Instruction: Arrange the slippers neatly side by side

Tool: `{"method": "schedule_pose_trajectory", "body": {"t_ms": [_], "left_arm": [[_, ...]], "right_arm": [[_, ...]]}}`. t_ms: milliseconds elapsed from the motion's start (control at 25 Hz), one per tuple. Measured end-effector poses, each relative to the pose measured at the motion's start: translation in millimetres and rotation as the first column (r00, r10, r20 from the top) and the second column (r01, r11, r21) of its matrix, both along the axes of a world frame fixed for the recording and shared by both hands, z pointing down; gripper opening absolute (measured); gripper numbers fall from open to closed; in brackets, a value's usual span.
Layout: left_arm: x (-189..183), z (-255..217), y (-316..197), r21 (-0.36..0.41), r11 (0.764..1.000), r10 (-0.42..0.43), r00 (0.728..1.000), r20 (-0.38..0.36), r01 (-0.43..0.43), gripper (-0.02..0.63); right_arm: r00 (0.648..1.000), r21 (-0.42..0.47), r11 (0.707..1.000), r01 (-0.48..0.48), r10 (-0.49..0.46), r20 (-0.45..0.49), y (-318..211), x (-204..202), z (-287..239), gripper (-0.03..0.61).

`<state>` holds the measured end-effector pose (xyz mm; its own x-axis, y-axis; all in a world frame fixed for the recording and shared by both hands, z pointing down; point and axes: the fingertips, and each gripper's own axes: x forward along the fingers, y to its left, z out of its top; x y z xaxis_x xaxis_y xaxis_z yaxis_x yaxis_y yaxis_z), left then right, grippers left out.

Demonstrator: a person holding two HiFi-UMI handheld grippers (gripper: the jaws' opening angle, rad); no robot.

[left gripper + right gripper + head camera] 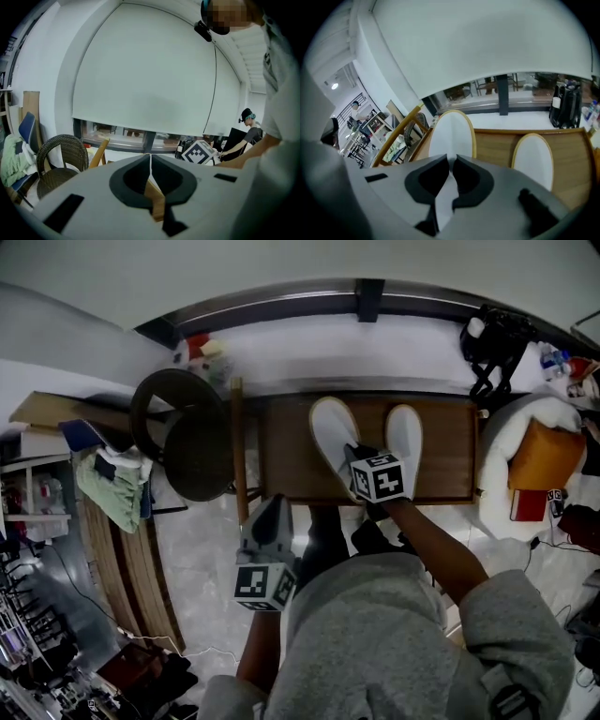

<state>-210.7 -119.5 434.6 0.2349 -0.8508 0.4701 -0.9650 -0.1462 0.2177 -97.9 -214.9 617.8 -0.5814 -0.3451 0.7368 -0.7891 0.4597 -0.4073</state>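
Gripping | right tool (451, 161) clamps left slipper (451, 131), near end | second slipper (533, 159) alongside (untouched) | left tool (150, 159) closed, empty

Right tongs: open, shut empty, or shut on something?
Shut on a slipper: in the right gripper view the right tongs pinch its heel end. The other slipper lies untouched on the table.

Lighting: soft, even daylight from the window strip (487, 89) below the drawn roller blind (145, 79). The head view is dimmer, with a pale sheen on the marble floor (202, 549).
Shadows: weak and diffuse.
Optics: 3 fisheye frames — black vignette at the corners, straight edges bowed.
Focus: the left gripper (150, 157) and right gripper (451, 161) bodies are soft close to the lens — the background is crisper.
Exposure: the nearer white slipper (450, 136) is bright and evenly lit.
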Motion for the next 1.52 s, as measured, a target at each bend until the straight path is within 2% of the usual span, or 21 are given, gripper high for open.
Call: {"method": "schedule_pose_trajectory", "body": {"t_ms": [200,440,640,800,1120,1360,1520], "left_arm": [[19.4,3.1,0.8,0.000,0.999,0.033,0.999,0.003,-0.033,0.023],[33.6,5.1,1.6,-0.028,0.998,0.061,0.998,0.004,-0.061,0.023],[29.2,6.7,0.3,-0.032,0.997,0.074,0.997,0.023,-0.073,0.023],[27.9,4.5,-5.5,-0.040,0.996,0.085,0.996,0.029,-0.084,0.023],[17.0,3.0,-15.2,-0.031,0.996,0.089,0.995,0.033,-0.088,0.023],[16.6,8.0,-10.1,-0.052,0.995,0.083,0.996,0.010,-0.083,0.023],[21.2,9.0,-6.8,-0.041,0.994,0.100,0.995,0.005,-0.100,0.023]], "right_arm": [[0.993,-0.102,0.988,-0.116,0.116,-0.007,11.6,36.4,22.2,0.041],[0.959,-0.209,0.937,-0.280,0.285,-0.010,14.1,65.9,48.9,0.041],[0.930,-0.242,0.901,-0.360,0.368,-0.013,9.9,71.7,63.0,0.041],[0.926,-0.227,0.899,-0.374,0.374,-0.046,5.8,73.2,70.3,0.041],[0.906,-0.253,0.872,-0.419,0.421,-0.048,5.0,70.1,76.9,0.041],[0.906,-0.230,0.883,-0.408,0.422,0.014,1.7,67.2,70.9,0.050],[0.917,-0.204,0.903,-0.379,0.395,0.045,2.3,71.4,58.1,0.113]]}}
